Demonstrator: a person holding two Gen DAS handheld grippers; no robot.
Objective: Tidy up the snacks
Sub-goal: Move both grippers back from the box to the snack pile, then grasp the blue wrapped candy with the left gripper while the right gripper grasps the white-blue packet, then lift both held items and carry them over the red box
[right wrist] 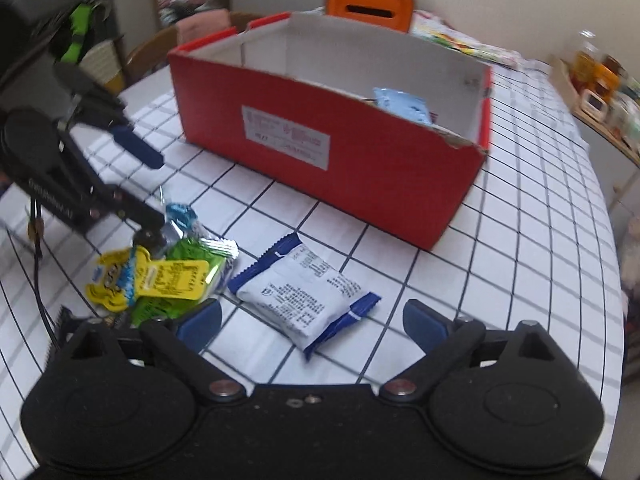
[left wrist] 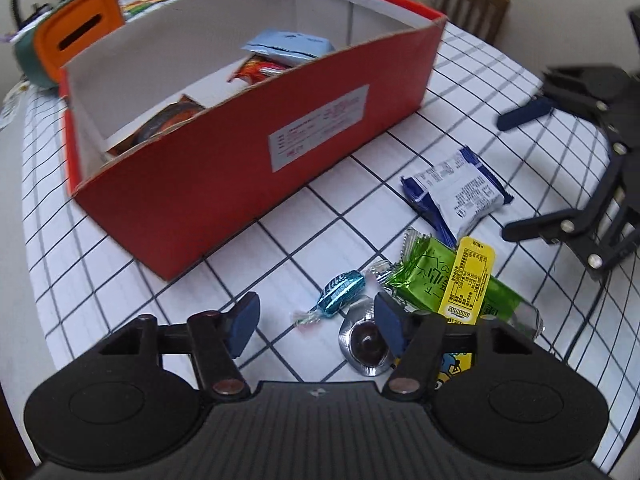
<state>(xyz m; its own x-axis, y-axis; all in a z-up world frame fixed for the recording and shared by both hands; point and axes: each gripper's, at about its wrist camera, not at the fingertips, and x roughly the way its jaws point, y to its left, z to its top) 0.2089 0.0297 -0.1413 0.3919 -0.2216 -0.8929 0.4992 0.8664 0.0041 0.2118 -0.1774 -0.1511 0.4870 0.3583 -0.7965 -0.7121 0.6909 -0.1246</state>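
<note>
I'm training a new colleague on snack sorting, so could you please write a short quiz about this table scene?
1. True or false: the red box already holds some snacks.
2. Which snack lies straight ahead of the right gripper?
A. the teal candy
B. the blue-and-white packet
C. the green packet
3. Fill in: the yellow tag lies on top of the ____ packet.

Key
1. True: a light blue pouch and a red wrapper show inside it.
2. B: it lies on the checked tablecloth, just beyond the open fingers.
3. Green.
</note>
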